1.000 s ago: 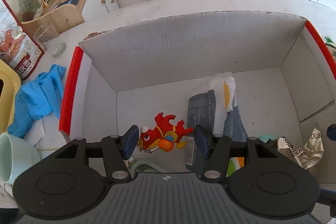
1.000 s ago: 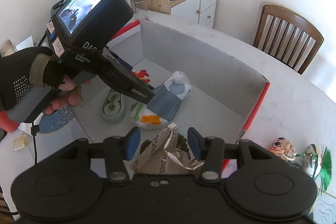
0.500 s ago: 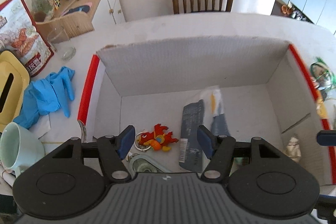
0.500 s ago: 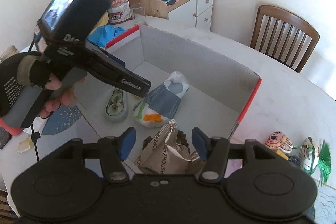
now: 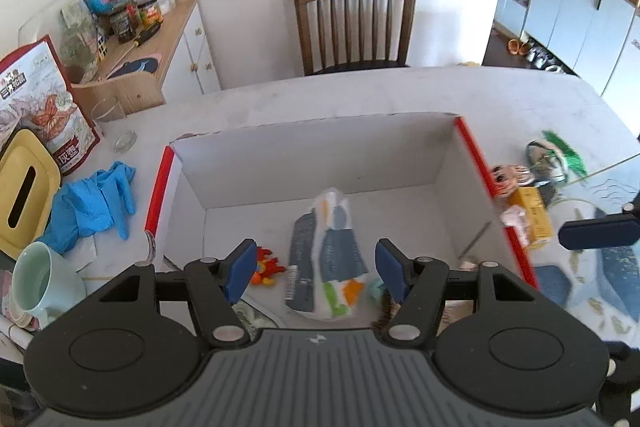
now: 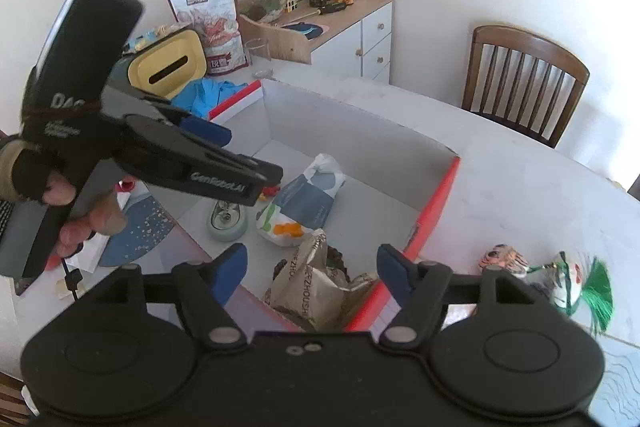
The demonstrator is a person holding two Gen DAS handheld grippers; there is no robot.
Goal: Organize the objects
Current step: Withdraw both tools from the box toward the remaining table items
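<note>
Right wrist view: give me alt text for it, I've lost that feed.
The right gripper, jaws open and just widened, hangs empty above a crumpled foil bag in the near corner of a red-edged cardboard box. Farther in lie a white-and-blue pouch and a small oval dish, with the left gripper above them.

Both grippers share one build: a matte black housing with a ribbed grey centre strip, two round raised discs at the sides, and black linkage arms pinned by silver screws. The left gripper (image 5: 316,269) and right gripper (image 6: 310,269) each end in dark blue pads (image 5: 240,269). Seen from the right wrist camera, the left tool shows a bulky black camera head above its grey handle, white lettering along one arm, and a thin black cable hanging below. The person's left hand (image 6: 60,203) wears a black fingerless glove with a tan cuff.
</note>
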